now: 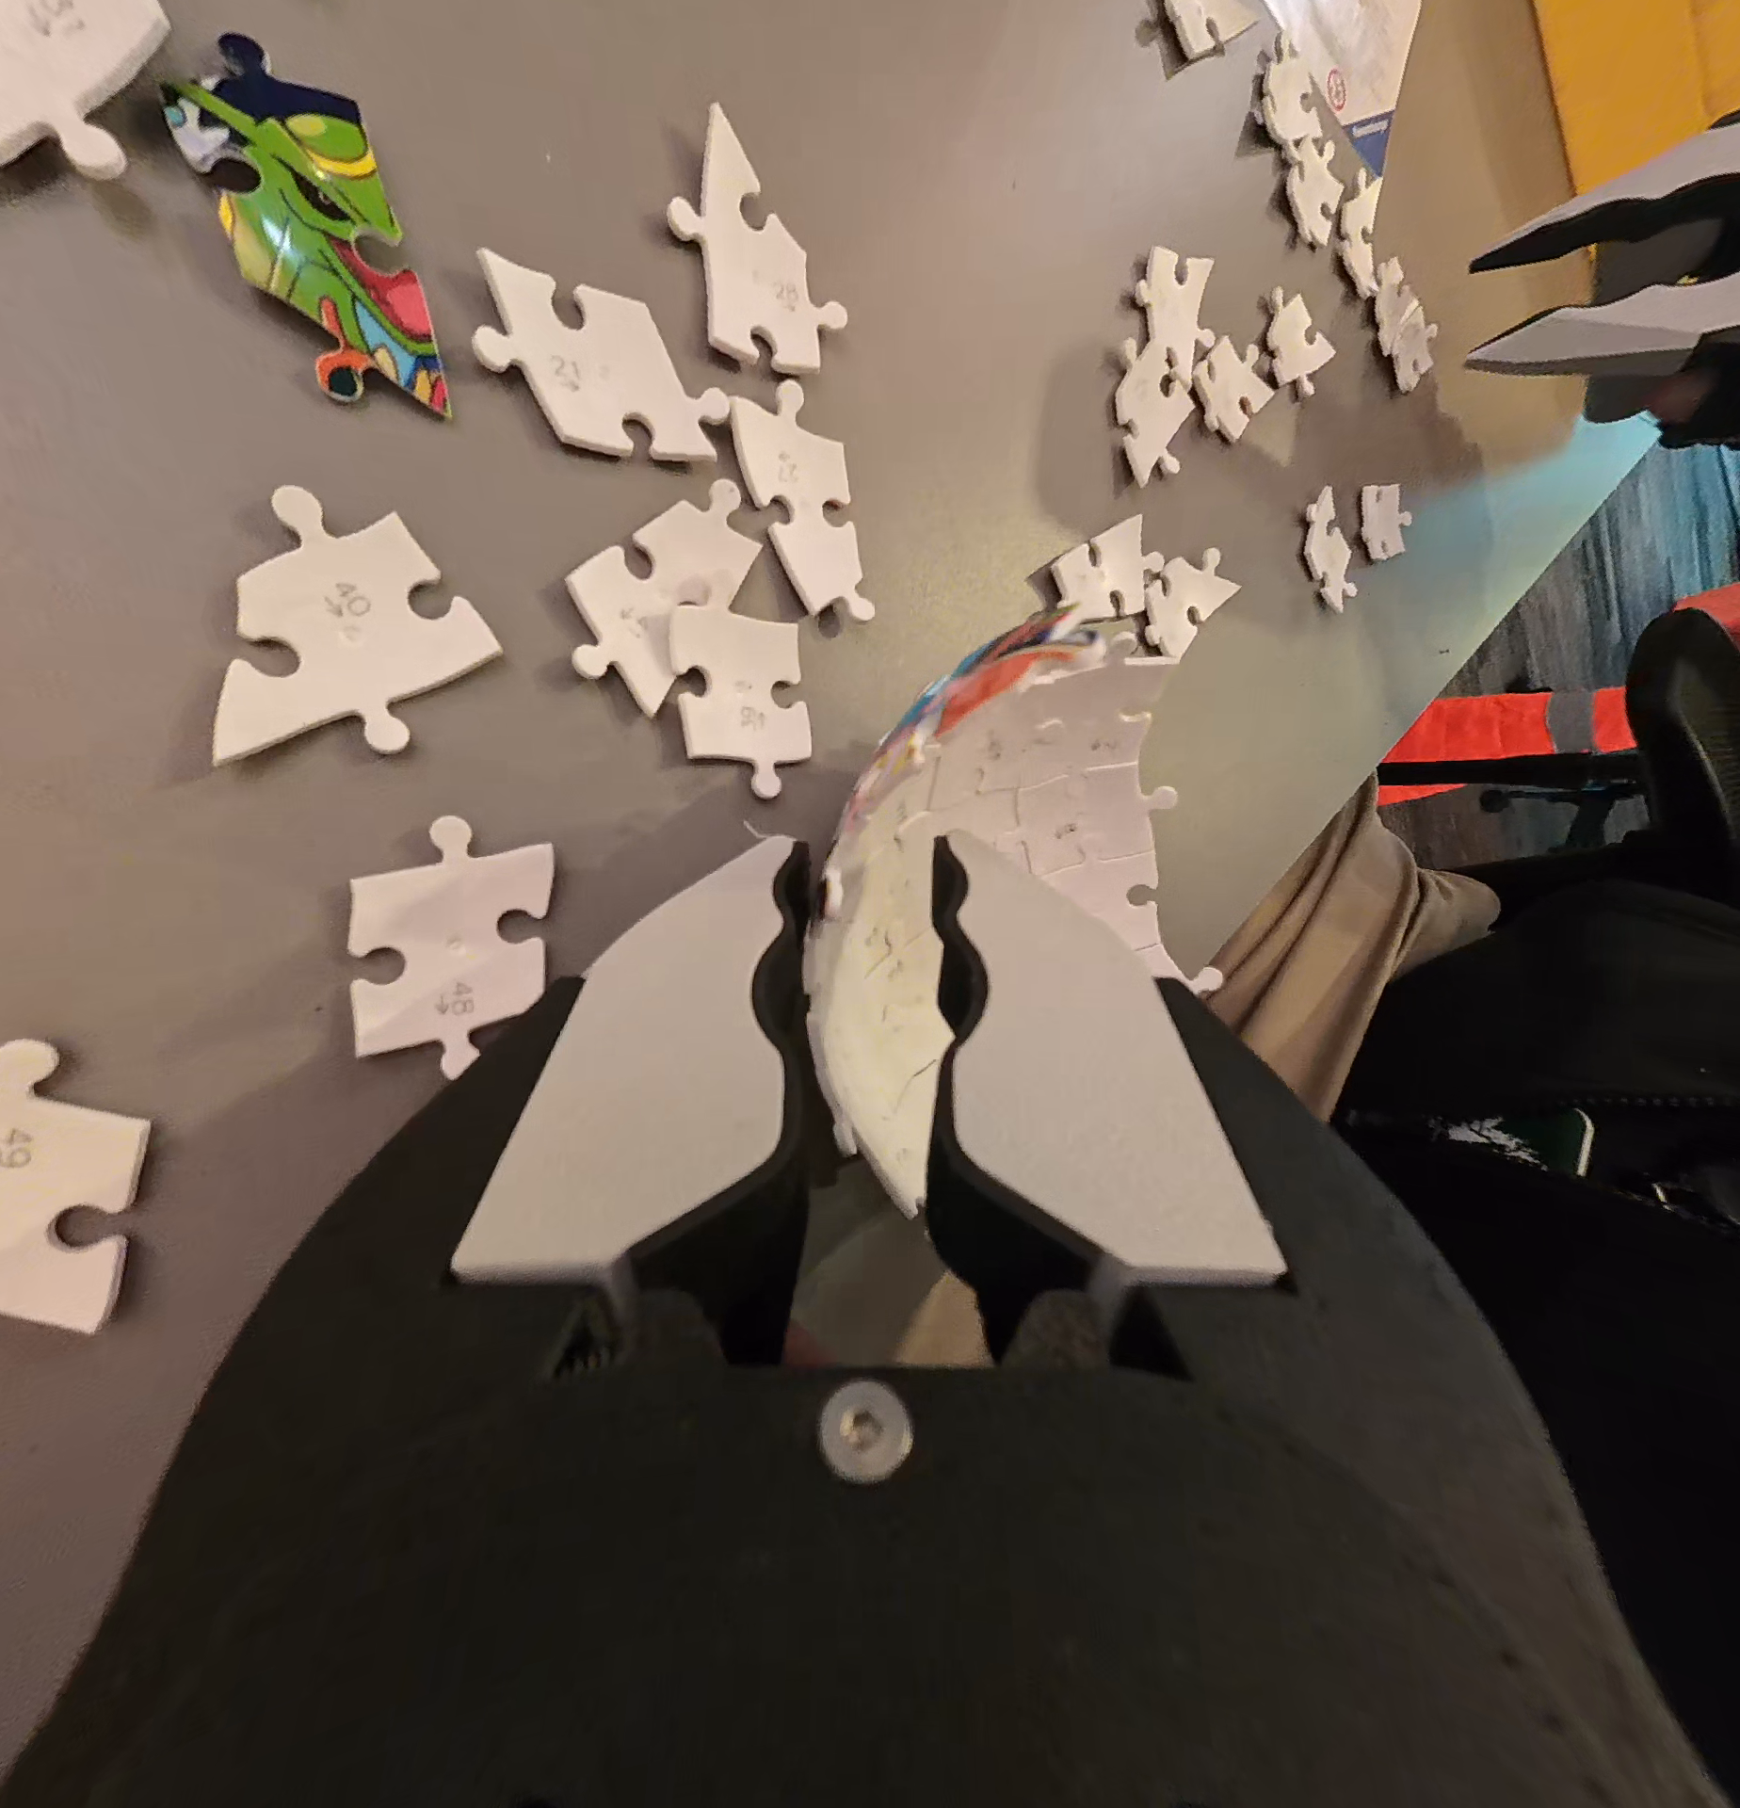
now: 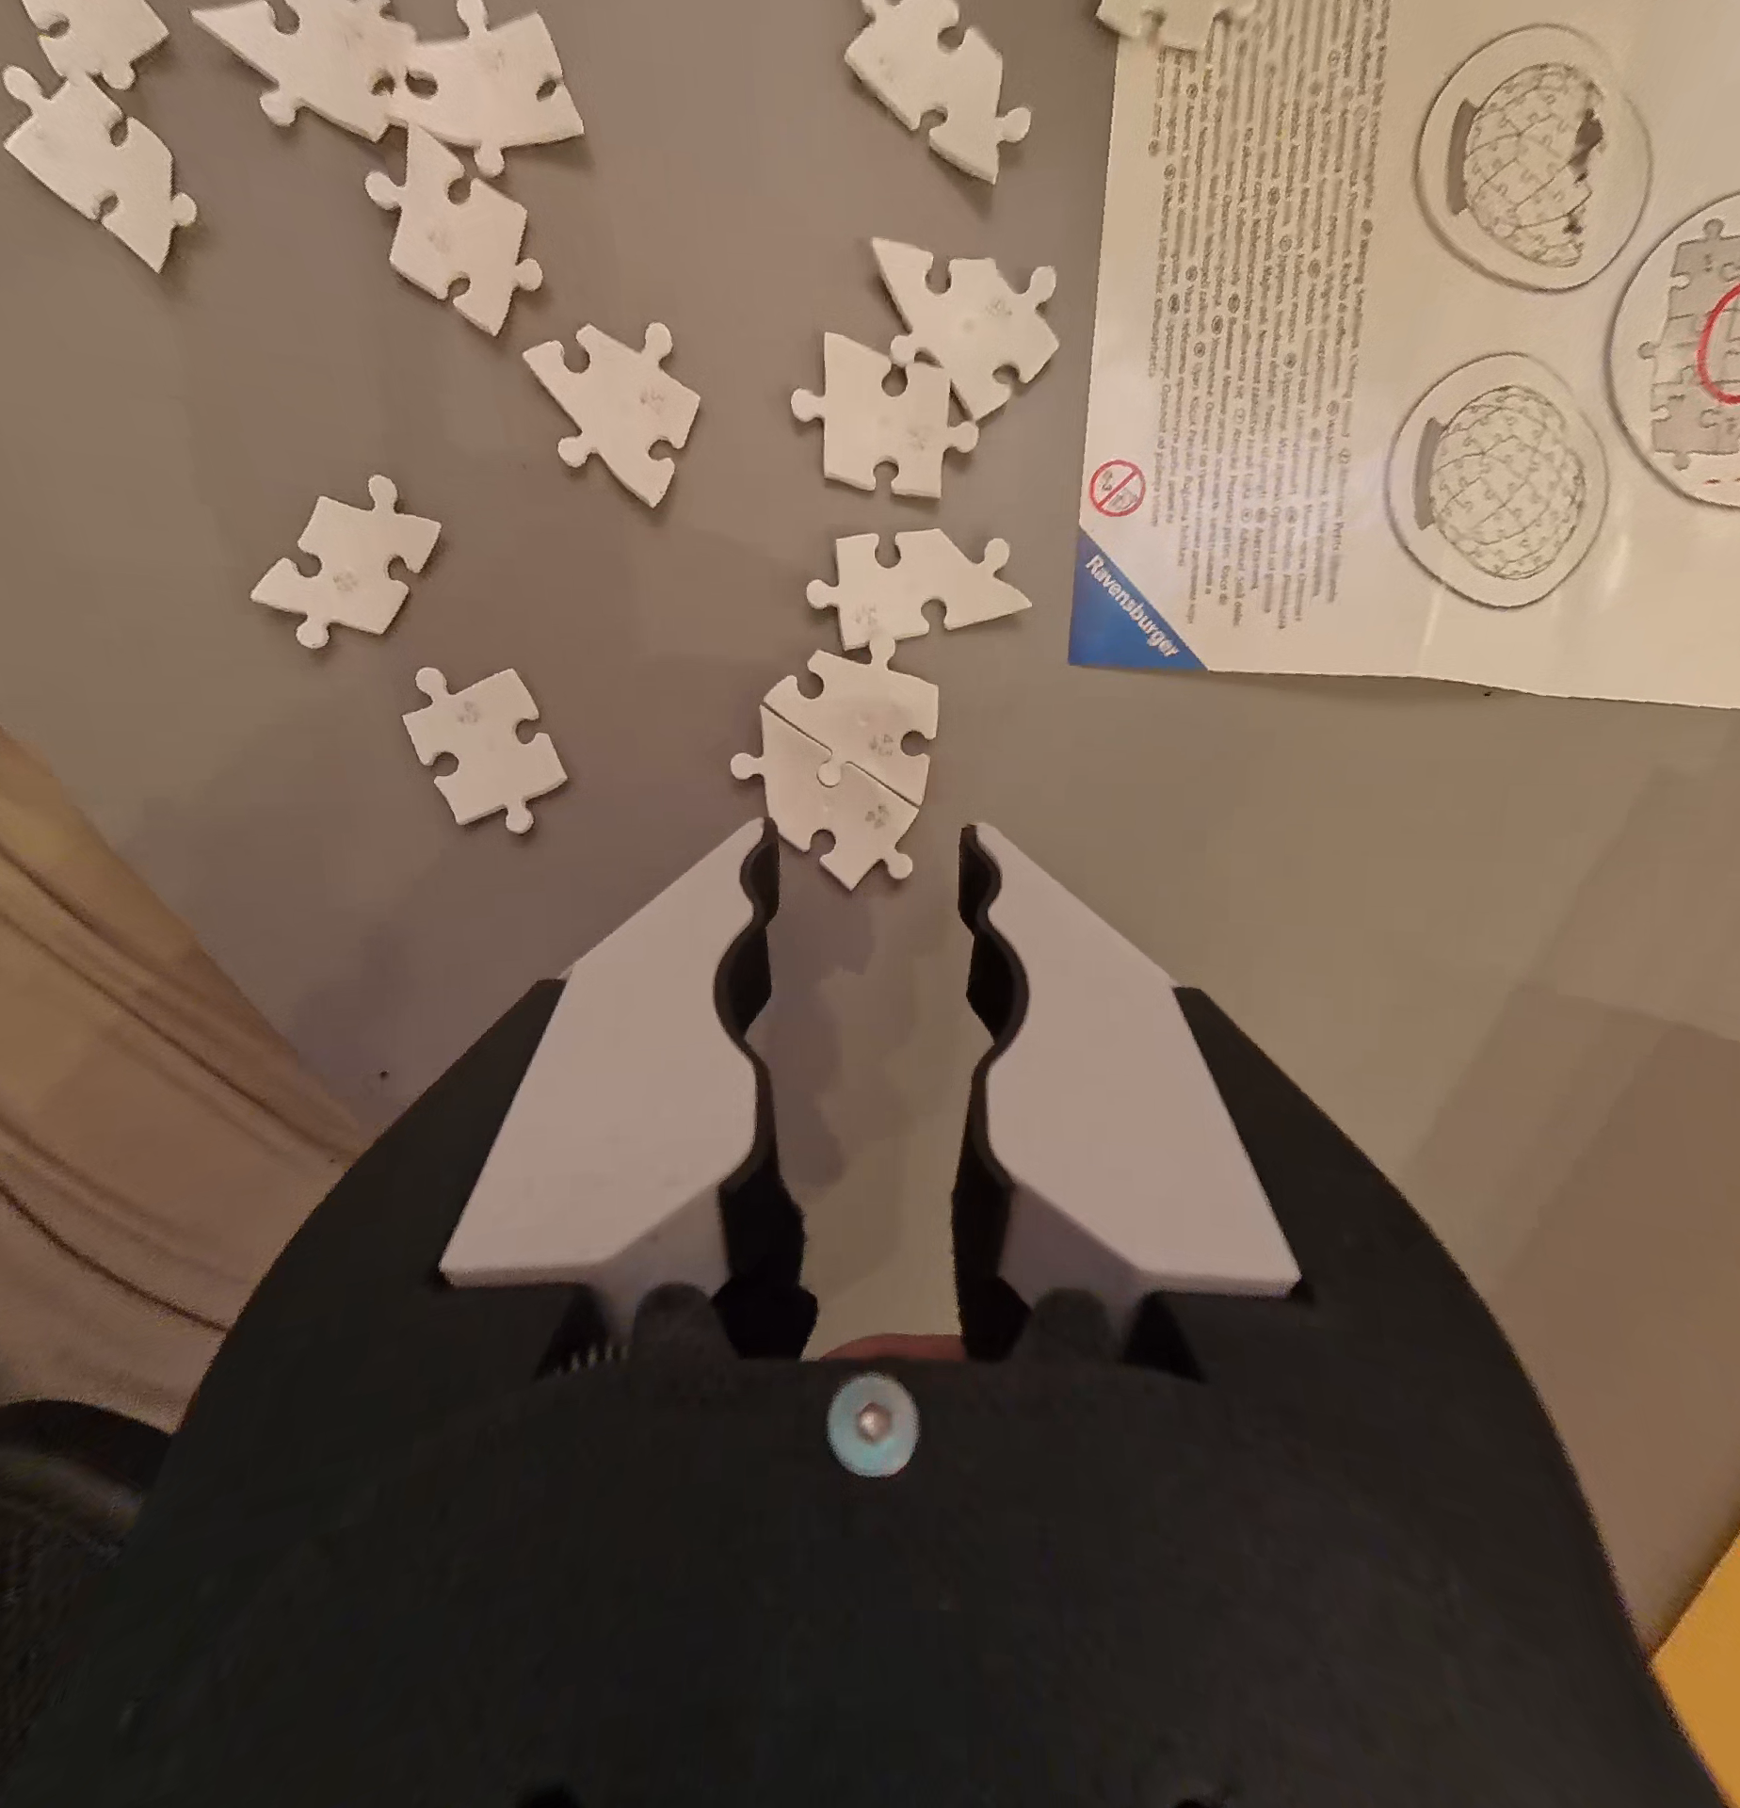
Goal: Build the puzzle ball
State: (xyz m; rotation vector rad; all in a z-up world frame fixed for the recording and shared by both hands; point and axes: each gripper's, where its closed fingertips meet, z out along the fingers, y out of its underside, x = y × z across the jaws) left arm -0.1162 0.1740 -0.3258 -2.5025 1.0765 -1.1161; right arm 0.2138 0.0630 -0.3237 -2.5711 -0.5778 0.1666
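Note:
In the left wrist view my left gripper (image 1: 871,856) is shut on the partly built puzzle ball (image 1: 1032,792), a curved shell with a white inside and a coloured outside, held above the grey table (image 1: 113,881). Loose white pieces (image 1: 348,626) lie face down around it, and one coloured piece (image 1: 318,235) lies face up at the upper left. The right gripper (image 1: 1492,313) shows at the right edge. In the right wrist view my right gripper (image 2: 868,841) is open and empty, just short of a small joined group of white pieces (image 2: 847,773).
A paper instruction sheet (image 2: 1433,342) lies on the table at the upper right. Many white pieces (image 2: 612,411) are scattered across the table (image 2: 1238,978). A person's trouser leg (image 1: 1336,929) and an office chair (image 1: 1698,724) are past the table edge. A yellow surface (image 2: 1727,1644) lies at the lower right. Some 35 centimeters of space lies between my two pairs of fingers. The right gripper is farther from the coloured piece (image 1: 318,235), some 40 centimeters, than the left, some 11 centimeters.

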